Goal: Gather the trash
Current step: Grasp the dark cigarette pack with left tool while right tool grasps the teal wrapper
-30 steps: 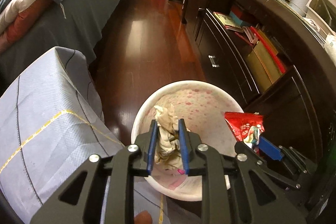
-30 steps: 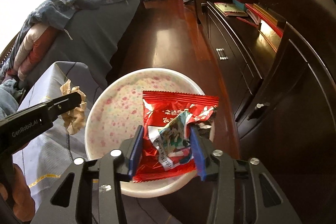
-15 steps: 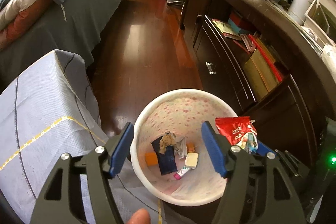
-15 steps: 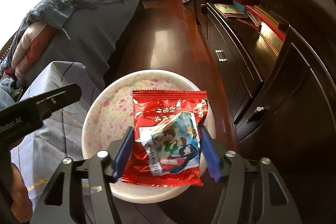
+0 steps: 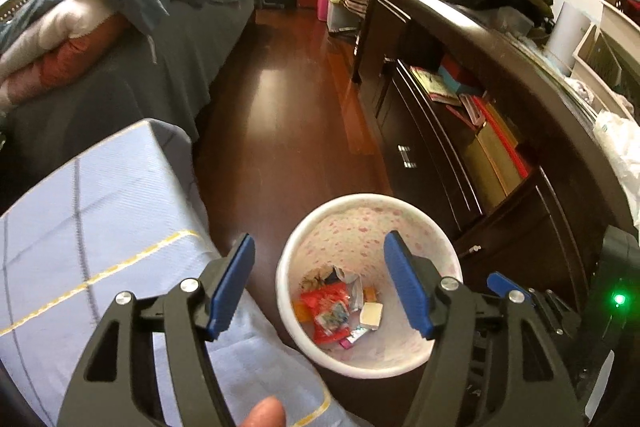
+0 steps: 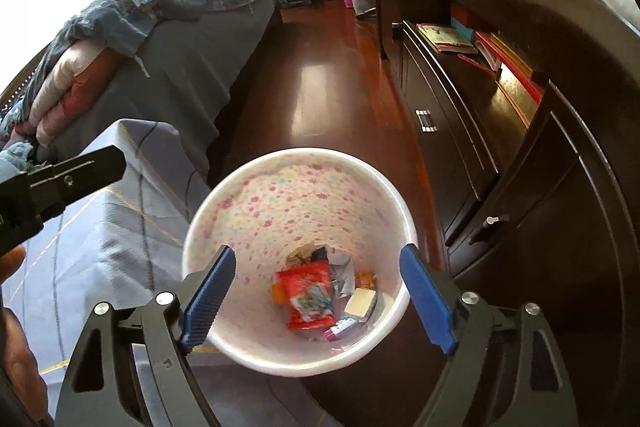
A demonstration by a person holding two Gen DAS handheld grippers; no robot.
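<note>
**Both jaws wide, wrapper in the bin**

On your left lies the blue cloth-covered desk point(image 5: 100, 227). Your left gripper point(image 5: 320, 283) hovers above the bin's near-left rim, jaws spread and empty. The white flowered bin point(image 6: 224, 223) holds the red snack wrapper point(image 6: 306, 293) at its bottom among other scraps. Your right gripper point(image 6: 318, 297) hangs over it, jaws wide, empty.

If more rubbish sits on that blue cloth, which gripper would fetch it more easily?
Probably left. The left gripper is open and empty, partly over the cloth; the right gripper, also open, hangs over the bin, farther away.
</note>
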